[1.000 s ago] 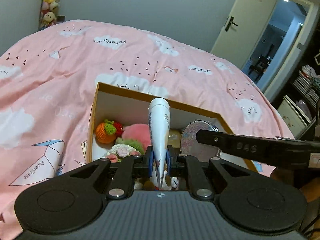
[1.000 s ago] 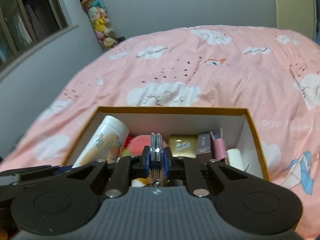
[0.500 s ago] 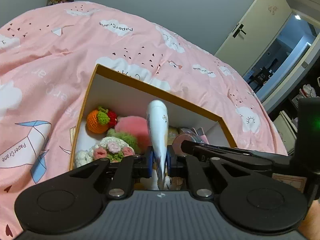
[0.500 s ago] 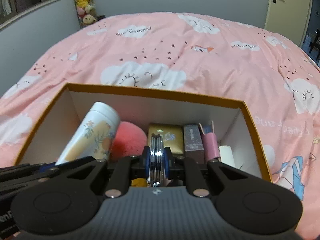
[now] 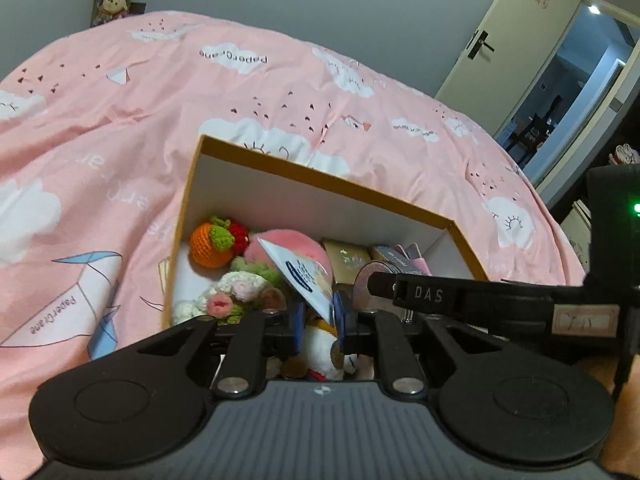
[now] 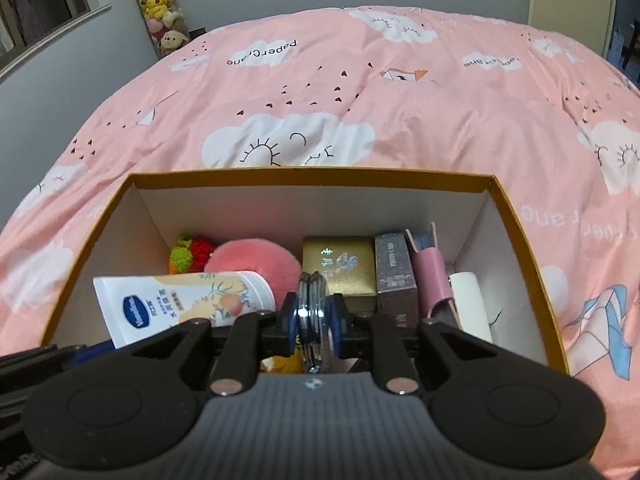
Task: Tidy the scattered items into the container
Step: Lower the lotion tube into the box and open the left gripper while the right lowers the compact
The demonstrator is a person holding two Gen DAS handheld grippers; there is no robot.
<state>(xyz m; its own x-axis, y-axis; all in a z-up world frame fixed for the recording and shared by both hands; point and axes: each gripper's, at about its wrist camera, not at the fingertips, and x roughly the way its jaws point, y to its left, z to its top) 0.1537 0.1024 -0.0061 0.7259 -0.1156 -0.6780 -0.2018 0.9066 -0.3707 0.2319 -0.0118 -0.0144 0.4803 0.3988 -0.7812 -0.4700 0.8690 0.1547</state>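
Note:
An open cardboard box [image 5: 320, 184] with an orange rim [image 6: 312, 174] sits on the pink bed. My left gripper [image 5: 318, 320] is open over the box's near edge, and the white lotion tube [image 5: 304, 276] lies tilted between its fingers, loose; in the right wrist view the lotion tube [image 6: 184, 300] rests flat in the box. My right gripper [image 6: 314, 320] is shut on a round silver compact mirror [image 6: 314, 300], held on edge above the box. In the left wrist view the mirror [image 5: 366, 288] shows beside the right gripper's finger [image 5: 432, 294].
The box holds a crocheted orange [image 5: 208, 246], a pink plush ball [image 6: 252, 260], crocheted flowers [image 5: 236, 294], a gold box [image 6: 338, 264], a dark box [image 6: 394, 272], a pink case [image 6: 430, 276] and a white roll [image 6: 468, 300]. An open door [image 5: 560, 92] is at right.
My left gripper has opened and let go of the lotion tube, which tipped over into the box. My right gripper has moved closer over the box, still holding the mirror.

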